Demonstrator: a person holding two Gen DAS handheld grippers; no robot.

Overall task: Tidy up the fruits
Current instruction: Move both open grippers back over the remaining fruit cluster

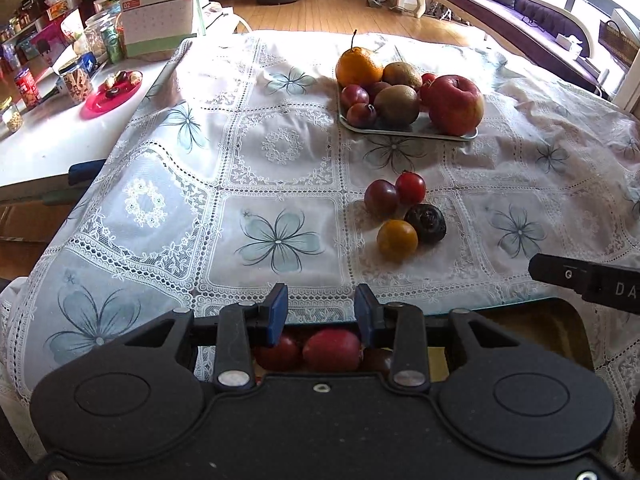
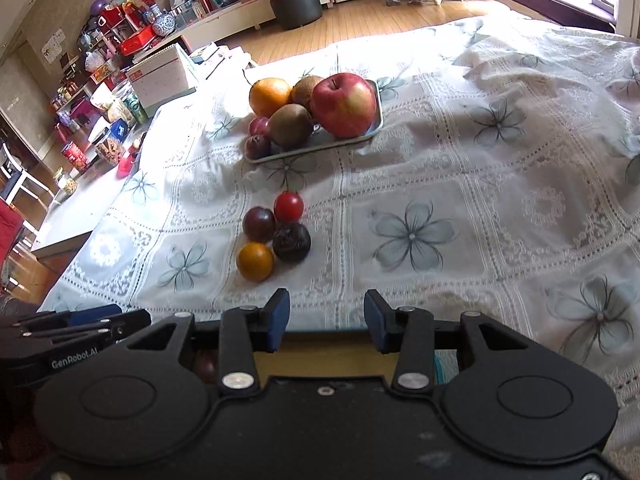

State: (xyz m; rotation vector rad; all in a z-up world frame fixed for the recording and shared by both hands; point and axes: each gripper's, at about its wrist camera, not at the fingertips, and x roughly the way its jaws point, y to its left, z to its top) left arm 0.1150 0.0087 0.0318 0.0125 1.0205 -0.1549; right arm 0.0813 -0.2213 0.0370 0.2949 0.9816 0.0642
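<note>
Sunlit living room, wood floor. Lace floral tablecloth point(image 1: 280, 152) covers the table; cluttered side table point(image 1: 52, 136) adjoins. Tray point(image 1: 408, 130) holds piled fruit; four loose fruits point(image 2: 276, 236) lie nearer. Left gripper point(image 1: 321, 314) and right gripper point(image 2: 326, 320) both released, empty.

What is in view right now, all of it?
tablecloth: 1, white lace, covers table
tray: 1, pale, far centre
apple: 1, red, on tray
orange: 1, orange, on tray
kiwis: 2, brown, on tray
plums: several, dark red, tray's left
loose plum: 1, purple, nearer on cloth
cherry tomato: 1, red, beside loose plum
small orange fruit: 1, orange, nearest
wrinkled fruit: 1, blackish, beside it
left gripper: 1, black, blue pads, open
right gripper: 1, same, open
</note>
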